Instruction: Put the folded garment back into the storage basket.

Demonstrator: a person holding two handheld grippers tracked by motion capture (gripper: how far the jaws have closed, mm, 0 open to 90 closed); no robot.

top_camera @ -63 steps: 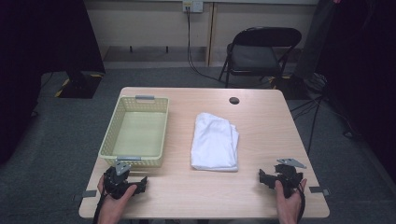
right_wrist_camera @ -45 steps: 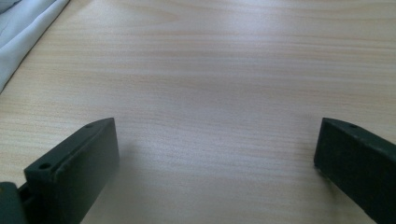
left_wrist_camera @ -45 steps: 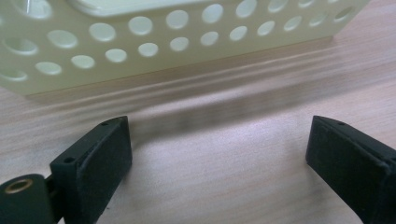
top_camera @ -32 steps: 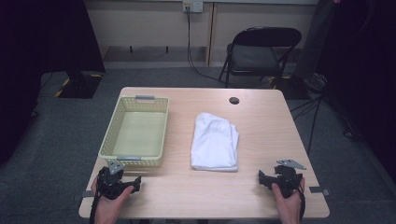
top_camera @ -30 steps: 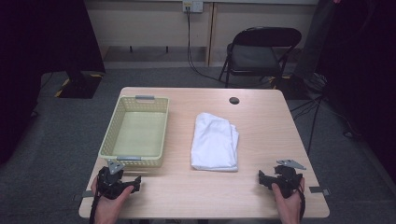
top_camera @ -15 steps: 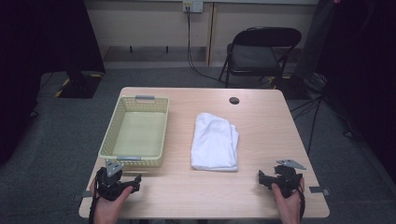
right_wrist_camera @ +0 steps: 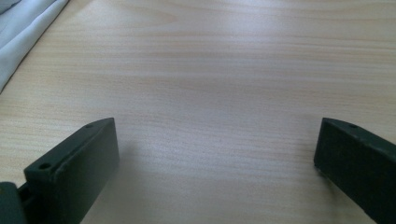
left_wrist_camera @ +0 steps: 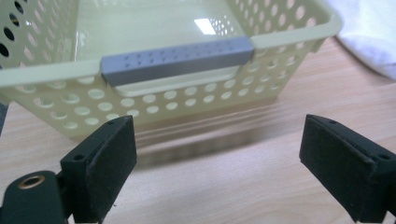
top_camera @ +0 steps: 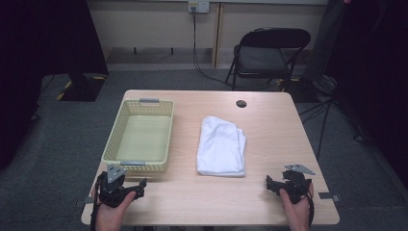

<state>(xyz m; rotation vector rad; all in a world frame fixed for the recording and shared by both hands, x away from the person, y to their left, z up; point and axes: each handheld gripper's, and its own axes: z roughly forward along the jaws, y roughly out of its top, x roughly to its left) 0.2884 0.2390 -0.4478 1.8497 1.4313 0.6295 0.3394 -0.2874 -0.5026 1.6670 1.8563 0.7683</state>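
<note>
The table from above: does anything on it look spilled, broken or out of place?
Nothing stands out. The yellow basket sits square and empty on the table, the white cloth lies folded beside it, apart from it. Both grippers, left gripper and right gripper, are open with nothing between them.

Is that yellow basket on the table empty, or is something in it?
Empty. The basket shows only its bare floor from above, and past its grey handle nothing lies inside.
</note>
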